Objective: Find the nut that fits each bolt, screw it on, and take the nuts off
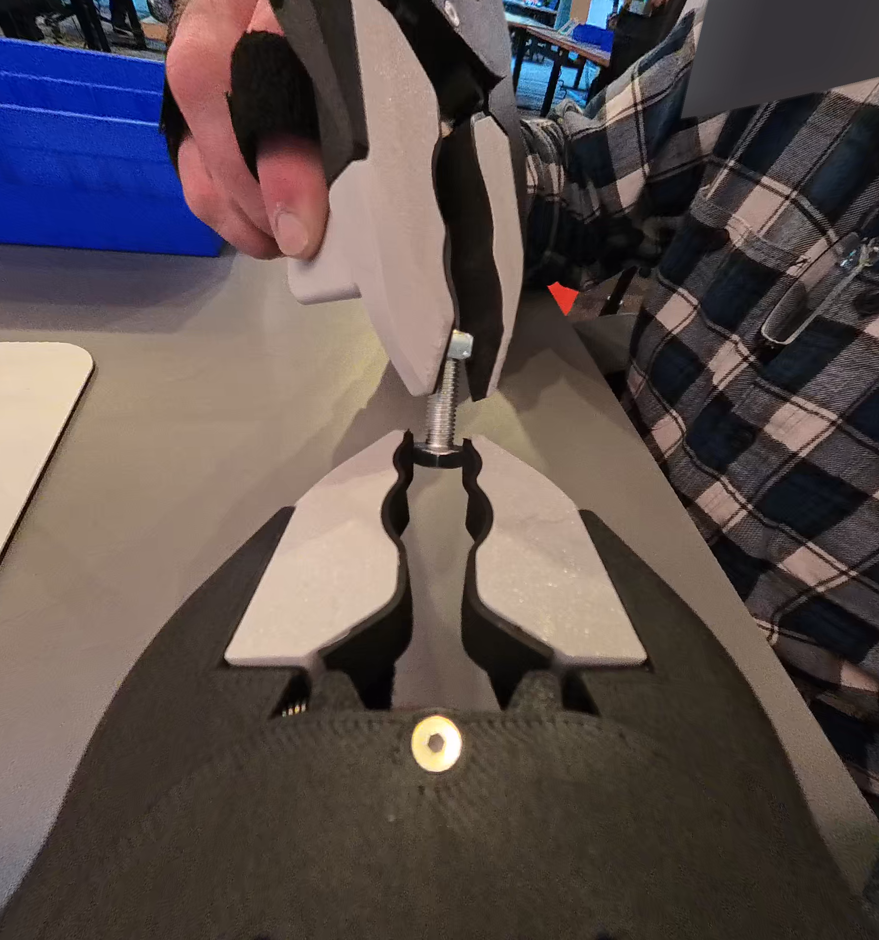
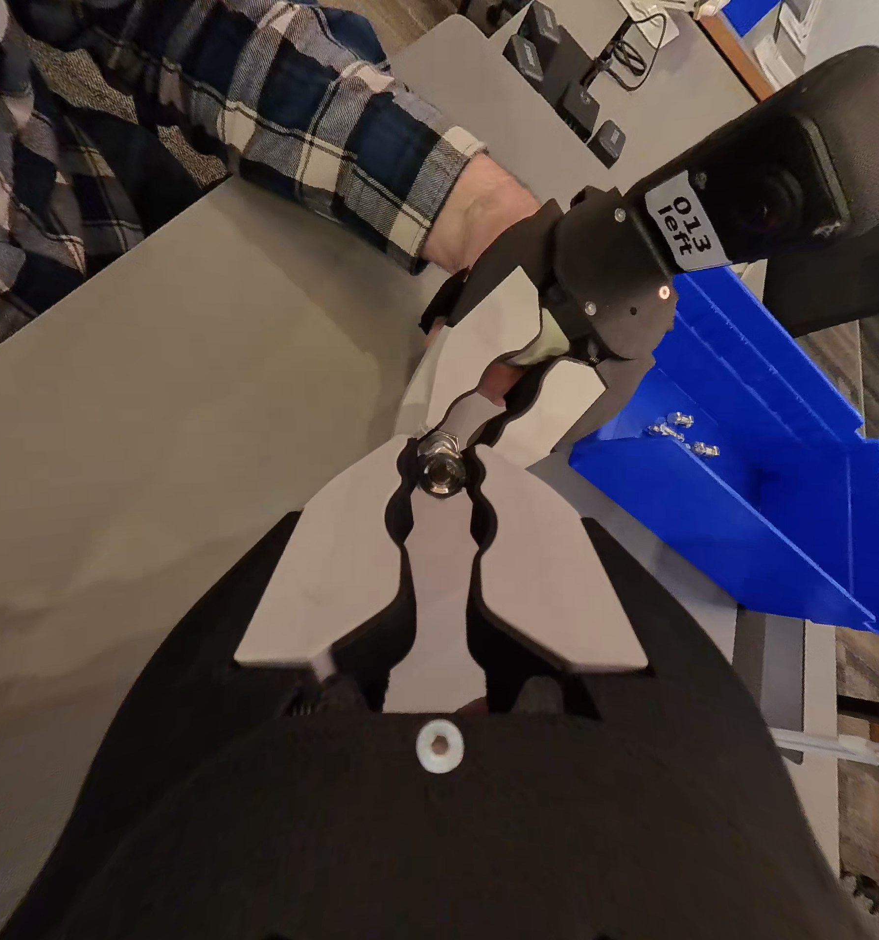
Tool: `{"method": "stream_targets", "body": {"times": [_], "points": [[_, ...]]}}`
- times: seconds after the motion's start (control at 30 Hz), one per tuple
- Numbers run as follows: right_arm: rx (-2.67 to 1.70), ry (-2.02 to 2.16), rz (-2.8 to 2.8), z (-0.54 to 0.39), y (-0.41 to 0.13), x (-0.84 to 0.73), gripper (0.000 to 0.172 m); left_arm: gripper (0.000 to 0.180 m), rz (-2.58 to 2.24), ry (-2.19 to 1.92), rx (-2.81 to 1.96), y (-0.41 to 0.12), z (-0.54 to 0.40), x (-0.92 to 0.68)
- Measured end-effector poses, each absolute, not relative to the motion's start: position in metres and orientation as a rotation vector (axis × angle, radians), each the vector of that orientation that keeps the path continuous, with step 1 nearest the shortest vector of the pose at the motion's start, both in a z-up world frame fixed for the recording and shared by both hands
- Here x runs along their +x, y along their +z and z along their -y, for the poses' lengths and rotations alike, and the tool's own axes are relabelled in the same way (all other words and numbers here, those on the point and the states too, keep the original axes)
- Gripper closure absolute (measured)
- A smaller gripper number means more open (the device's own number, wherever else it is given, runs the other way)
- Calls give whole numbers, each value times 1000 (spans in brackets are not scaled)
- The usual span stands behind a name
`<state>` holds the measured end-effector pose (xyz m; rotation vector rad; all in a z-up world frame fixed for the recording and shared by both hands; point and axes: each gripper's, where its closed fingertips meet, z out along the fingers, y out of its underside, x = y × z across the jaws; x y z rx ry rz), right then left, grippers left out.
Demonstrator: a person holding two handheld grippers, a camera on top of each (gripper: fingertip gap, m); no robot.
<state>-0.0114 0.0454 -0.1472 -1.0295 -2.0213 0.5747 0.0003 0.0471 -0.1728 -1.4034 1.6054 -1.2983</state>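
While the right gripper (image 1: 447,391) clamps the silver bolt (image 1: 442,422) by its head end, the left gripper (image 1: 437,455) pinches the dark nut (image 1: 436,460) at the thread's tip above the table (image 1: 173,407) — barely started; more bolts (image 2: 681,435) wait in the blue bin (image 2: 732,508).

Two claws, one bolt (image 1: 441,407), one nut (image 1: 436,456), one blue bin (image 2: 763,508) holding three small fasteners (image 2: 681,432).
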Motion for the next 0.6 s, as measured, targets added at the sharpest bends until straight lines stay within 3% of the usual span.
{"method": "stream_targets", "body": {"times": [0.27, 0.6], "points": [[-1076, 666, 1926, -52, -147, -9, 153, 162, -1551, -1311, -1412, -171, -54, 4], [-1201, 750, 1758, -75, -142, -12, 153, 138, -1464, -1081, -1440, -168, -77, 5]]}}
